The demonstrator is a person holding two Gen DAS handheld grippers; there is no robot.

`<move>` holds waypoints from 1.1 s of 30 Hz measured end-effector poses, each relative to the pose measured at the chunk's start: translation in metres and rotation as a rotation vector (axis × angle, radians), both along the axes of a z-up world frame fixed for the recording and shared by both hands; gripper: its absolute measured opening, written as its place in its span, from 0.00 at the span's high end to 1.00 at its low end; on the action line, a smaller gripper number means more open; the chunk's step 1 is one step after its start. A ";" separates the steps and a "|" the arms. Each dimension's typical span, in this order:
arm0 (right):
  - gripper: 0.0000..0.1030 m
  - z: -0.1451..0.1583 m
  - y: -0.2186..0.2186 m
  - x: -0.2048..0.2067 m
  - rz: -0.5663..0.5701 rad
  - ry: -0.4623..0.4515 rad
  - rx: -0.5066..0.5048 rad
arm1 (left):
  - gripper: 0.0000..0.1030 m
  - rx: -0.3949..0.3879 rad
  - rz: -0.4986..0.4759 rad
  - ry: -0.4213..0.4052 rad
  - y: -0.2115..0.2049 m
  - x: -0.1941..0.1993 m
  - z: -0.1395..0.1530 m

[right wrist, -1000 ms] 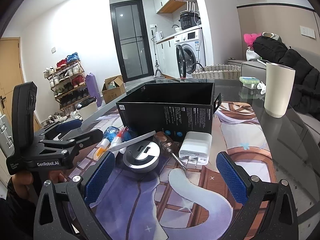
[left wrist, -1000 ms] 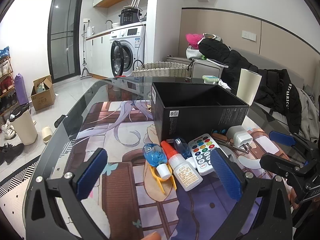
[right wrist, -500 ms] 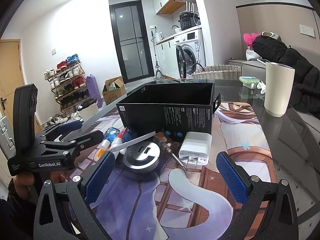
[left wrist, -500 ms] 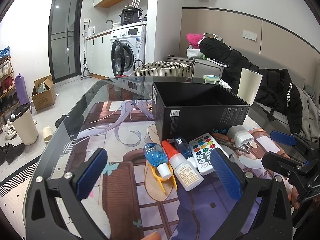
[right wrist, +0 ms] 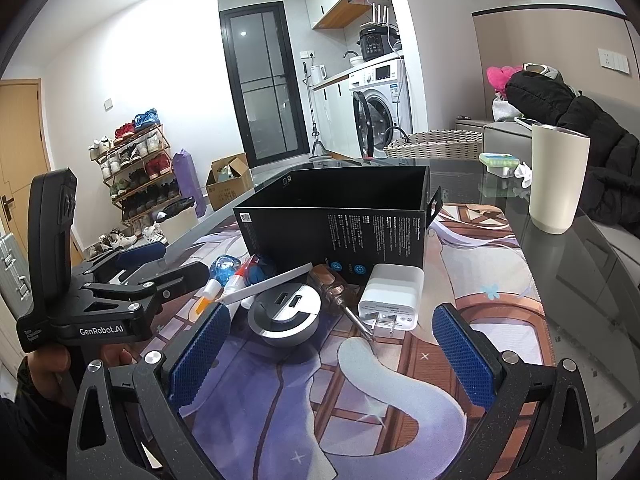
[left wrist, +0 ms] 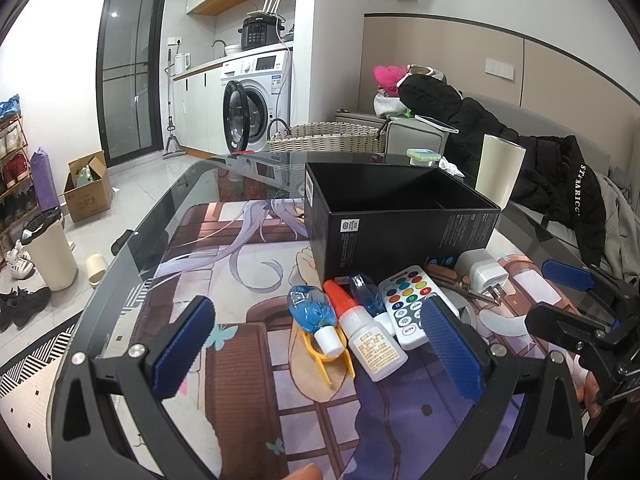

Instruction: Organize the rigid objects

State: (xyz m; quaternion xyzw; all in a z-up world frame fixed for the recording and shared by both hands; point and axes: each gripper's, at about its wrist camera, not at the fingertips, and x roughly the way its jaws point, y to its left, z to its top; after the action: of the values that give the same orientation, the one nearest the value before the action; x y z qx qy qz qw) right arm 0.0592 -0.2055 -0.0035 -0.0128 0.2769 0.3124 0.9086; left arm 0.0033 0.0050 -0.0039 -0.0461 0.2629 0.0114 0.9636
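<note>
Left wrist view: glue bottle (left wrist: 370, 340) and remote (left wrist: 408, 304) lie between the left gripper (left wrist: 316, 352)'s wide-open fingers, black box (left wrist: 396, 216) beyond; the right gripper (right wrist: 328, 356) gapes empty before the charger (right wrist: 392, 296)

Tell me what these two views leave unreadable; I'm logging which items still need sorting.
- Black box floor: its own front wall hides it in both wrist views, so any contents are unknown.
- Glue bottle label: too small to read, left view.
- Remote: lower corner covered by the left gripper finger.
- Screwdriver: part of its shaft is hidden behind the white charger, right view.
</note>
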 end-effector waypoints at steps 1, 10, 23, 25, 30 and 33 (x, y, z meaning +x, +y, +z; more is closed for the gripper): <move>0.00 0.000 0.000 0.000 0.001 -0.001 0.000 | 0.00 0.000 0.000 0.000 0.000 0.000 0.000; 0.00 0.000 -0.001 0.000 0.001 0.001 0.001 | 0.00 0.000 0.000 0.001 0.000 0.000 0.000; 0.00 0.003 0.006 -0.004 0.004 0.003 -0.019 | 0.00 0.015 0.012 0.032 0.001 0.002 -0.002; 0.00 0.003 0.006 -0.002 0.011 0.010 -0.020 | 0.00 0.011 0.008 0.036 0.001 0.002 -0.002; 0.00 0.002 0.004 0.003 0.010 0.034 -0.014 | 0.00 0.008 -0.012 0.026 0.001 0.002 0.001; 0.00 0.004 0.003 0.004 0.005 0.029 -0.022 | 0.00 0.024 -0.022 0.016 0.000 0.002 0.005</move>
State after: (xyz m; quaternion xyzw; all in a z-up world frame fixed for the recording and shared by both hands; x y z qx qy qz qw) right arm 0.0634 -0.2021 0.0001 -0.0190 0.2935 0.3117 0.9035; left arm 0.0049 0.0048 0.0013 -0.0314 0.2708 0.0043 0.9621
